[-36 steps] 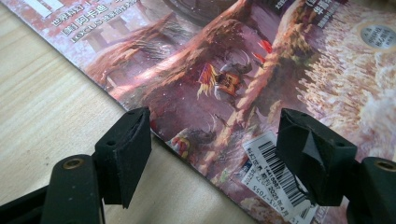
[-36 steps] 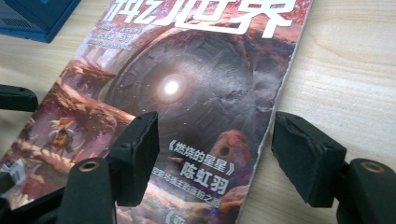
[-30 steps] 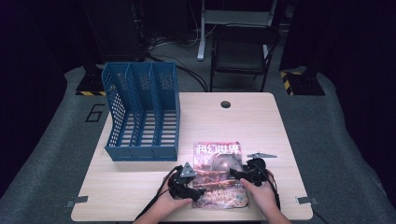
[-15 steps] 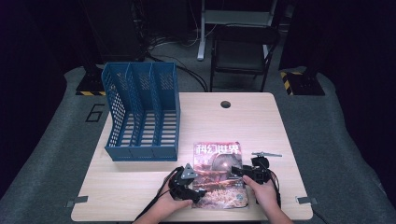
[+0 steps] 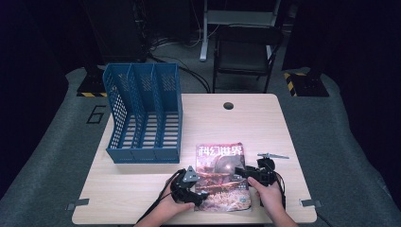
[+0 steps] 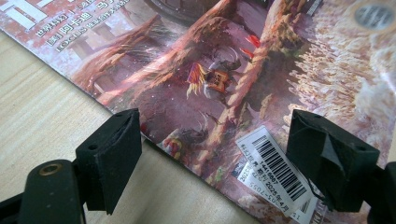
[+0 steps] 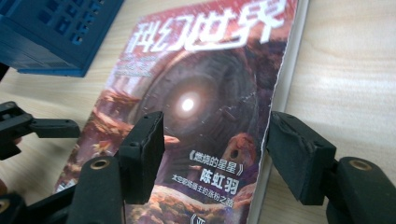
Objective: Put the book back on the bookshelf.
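- A magazine is being seen flat on the table, cover up, near the front edge and between the two hands.
- Its long axis is being run from the person's side toward the far side, with the title line at the far end and the barcode corner nearest the left gripper.
- The left gripper's jaws are being held wide apart over the magazine's near left corner; one pad is lying over the bare table, the other over the barcode; nothing is being clamped.
- The right gripper is being held at the right edge, its jaws having just been closing a little; they are standing apart astride that edge, not pressing it.
- A blue file rack is being seen standing upright just beyond the magazine to the left, with nothing visible in its three slots.
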